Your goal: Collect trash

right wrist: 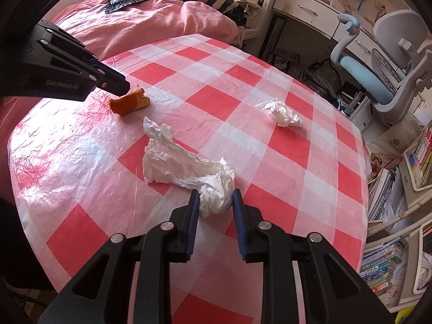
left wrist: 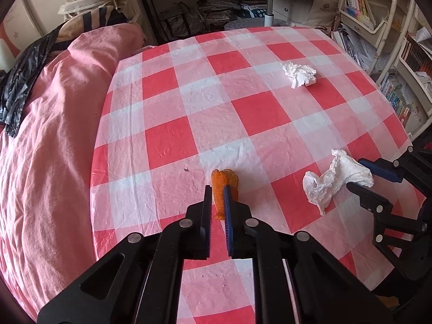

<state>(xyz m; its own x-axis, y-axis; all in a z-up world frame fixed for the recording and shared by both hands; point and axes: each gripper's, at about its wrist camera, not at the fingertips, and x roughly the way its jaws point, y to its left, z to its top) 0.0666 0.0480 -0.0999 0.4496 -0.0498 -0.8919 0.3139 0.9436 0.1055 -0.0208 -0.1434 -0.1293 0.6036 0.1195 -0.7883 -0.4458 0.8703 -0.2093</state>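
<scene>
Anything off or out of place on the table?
Just litter on the checked cloth: orange peel pinched in the left tongs, a crumpled tissue pinched by the right tongs, another tissue lying loose farther back. No spills or damage.

- The left gripper (left wrist: 217, 189) tilts steeply down, its jaws nearly together — pinched on the orange peel (left wrist: 224, 186).
- The right gripper (right wrist: 216, 197) also angles down, its pads pressing a crumpled tissue (right wrist: 189, 167).
</scene>
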